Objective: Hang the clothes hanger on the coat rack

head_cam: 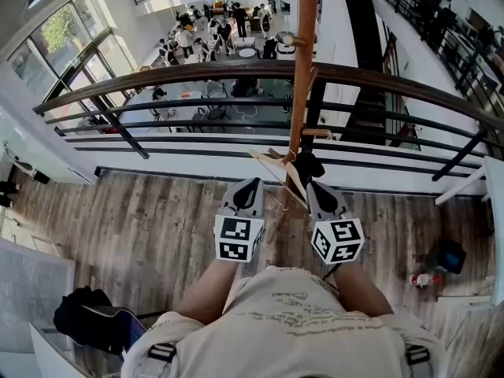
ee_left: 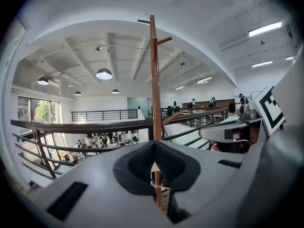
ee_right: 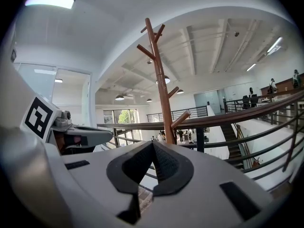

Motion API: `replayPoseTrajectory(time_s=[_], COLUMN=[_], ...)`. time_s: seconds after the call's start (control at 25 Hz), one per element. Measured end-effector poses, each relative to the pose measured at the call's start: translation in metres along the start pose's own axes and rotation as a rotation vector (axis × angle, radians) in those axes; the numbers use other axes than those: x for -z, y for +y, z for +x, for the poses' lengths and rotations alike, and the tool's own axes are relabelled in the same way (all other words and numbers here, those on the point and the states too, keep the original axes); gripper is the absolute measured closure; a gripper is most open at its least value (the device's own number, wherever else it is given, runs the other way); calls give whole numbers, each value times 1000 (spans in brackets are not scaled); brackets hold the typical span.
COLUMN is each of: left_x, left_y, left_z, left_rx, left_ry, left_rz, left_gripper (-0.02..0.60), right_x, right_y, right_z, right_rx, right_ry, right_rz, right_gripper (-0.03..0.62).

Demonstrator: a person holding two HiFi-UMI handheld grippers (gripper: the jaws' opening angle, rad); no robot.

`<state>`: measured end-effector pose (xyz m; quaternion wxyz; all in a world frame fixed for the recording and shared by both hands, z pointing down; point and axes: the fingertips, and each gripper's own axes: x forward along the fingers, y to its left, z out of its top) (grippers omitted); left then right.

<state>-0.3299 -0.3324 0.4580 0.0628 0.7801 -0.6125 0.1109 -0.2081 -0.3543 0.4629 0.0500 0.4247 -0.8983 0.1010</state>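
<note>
Left gripper point(head_cam: 250, 186) fingers fully closed. In the left gripper view point(ee_left: 154, 144) a pale sliver of the wooden clothes hanger point(ee_left: 155, 171) sits in the slit just below the tips, apparently pinched there. Right gripper point(head_cam: 309, 168) fingers also closed, tips meeting. The right gripper view point(ee_right: 152, 144) shows only wall and floor through the gap beneath them, nothing held. Head view: both grippers side by side at about 11 and 1 o'clock from the torso, pointing toward the railing point(head_cam: 157, 77). The clothes hanger point(head_cam: 272, 162) lies tilted between and just ahead of their tips, near the foot of the coat rack point(head_cam: 303, 61). The rack's brown pole runs up at 12 o'clock. Its pegs stand bare in both gripper views point(ee_left: 155, 80) point(ee_right: 161, 80), hanger not on any of them. Wood-plank floor point(head_cam: 142, 219) below.
</note>
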Motion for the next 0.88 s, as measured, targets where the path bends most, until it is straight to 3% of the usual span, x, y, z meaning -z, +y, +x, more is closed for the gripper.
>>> replayPoseTrajectory(time_s=[0.88], left_x=[11], left_y=[5], left_z=[13], left_rx=[23], left_ry=[25], left_rz=[-36], left_gripper=[577], right_x=[10], right_y=[-3], right_z=[9], right_rx=[2], right_ry=[39], right_rz=[-2], right_gripper=[592])
